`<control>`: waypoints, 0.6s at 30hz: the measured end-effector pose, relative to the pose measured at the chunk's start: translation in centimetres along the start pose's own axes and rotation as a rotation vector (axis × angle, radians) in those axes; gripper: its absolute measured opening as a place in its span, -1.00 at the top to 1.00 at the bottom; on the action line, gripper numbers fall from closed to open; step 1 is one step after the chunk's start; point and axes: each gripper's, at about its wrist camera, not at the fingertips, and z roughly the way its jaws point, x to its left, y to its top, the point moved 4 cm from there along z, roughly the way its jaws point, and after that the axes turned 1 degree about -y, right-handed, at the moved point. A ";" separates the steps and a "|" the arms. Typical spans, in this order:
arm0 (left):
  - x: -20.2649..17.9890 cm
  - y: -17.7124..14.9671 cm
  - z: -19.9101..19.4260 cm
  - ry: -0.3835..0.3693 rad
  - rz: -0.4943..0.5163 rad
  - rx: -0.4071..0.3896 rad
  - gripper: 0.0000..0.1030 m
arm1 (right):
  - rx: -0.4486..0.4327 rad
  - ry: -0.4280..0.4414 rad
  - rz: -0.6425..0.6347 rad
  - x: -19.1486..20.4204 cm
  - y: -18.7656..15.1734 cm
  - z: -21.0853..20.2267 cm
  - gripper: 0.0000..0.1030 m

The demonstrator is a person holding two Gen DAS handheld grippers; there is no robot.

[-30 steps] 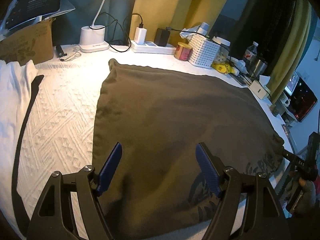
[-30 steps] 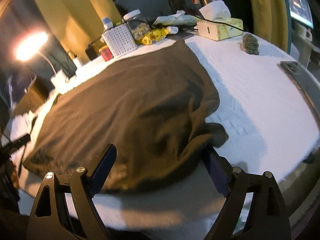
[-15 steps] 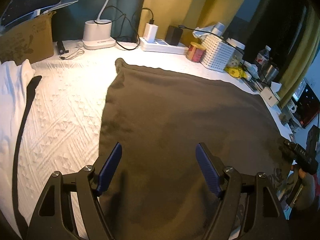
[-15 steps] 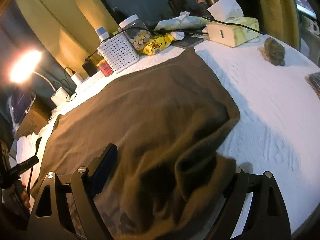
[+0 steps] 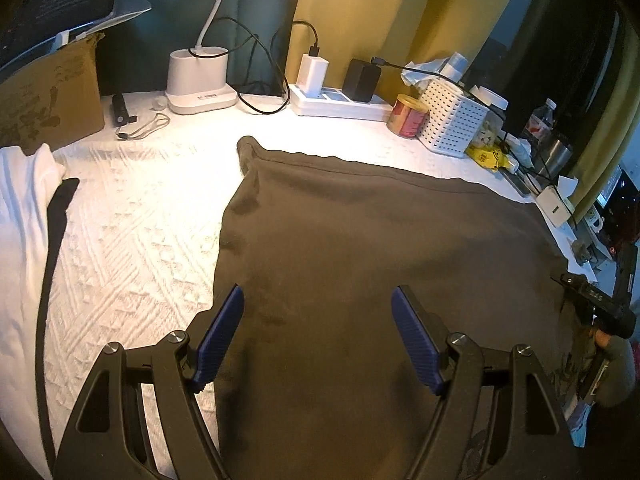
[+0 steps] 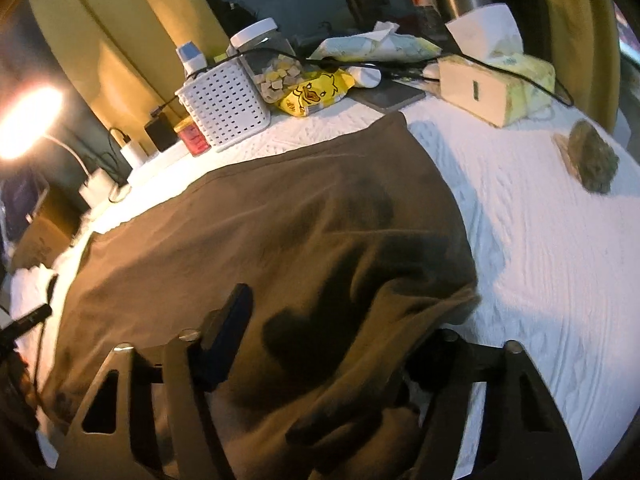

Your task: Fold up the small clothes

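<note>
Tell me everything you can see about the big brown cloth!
The brown cloth is soft, dark fabric spread mostly flat on the white bedcover. Its far edge has a stitched hem. Near the right gripper it bunches into folds and drapes over one finger. The left gripper hangs open above it.

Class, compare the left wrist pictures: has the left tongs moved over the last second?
Yes. The left tongs have advanced over the brown garment toward the lamp base, which now sits lower and larger in view.

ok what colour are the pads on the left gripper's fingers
Dark blue, ribbed pads on black arms, clearest in the left wrist view, open above the dark brown garment.
</note>
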 end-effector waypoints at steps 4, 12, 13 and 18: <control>0.2 0.1 0.2 -0.003 -0.001 0.001 -0.47 | 0.015 -0.023 -0.052 0.3 0.4 0.5 0.46; 1.3 -0.1 -0.7 -0.011 -0.018 -0.024 -0.47 | 0.001 -0.022 -0.130 2.1 0.6 -0.1 0.65; 1.5 -0.1 -0.9 -0.013 -0.021 -0.031 -0.47 | -0.003 -0.021 -0.136 2.5 0.7 -0.2 0.65; 2.5 -0.4 -1.4 -0.019 -0.035 -0.047 -0.47 | -0.031 -0.010 -0.199 5.4 1.7 -1.1 0.66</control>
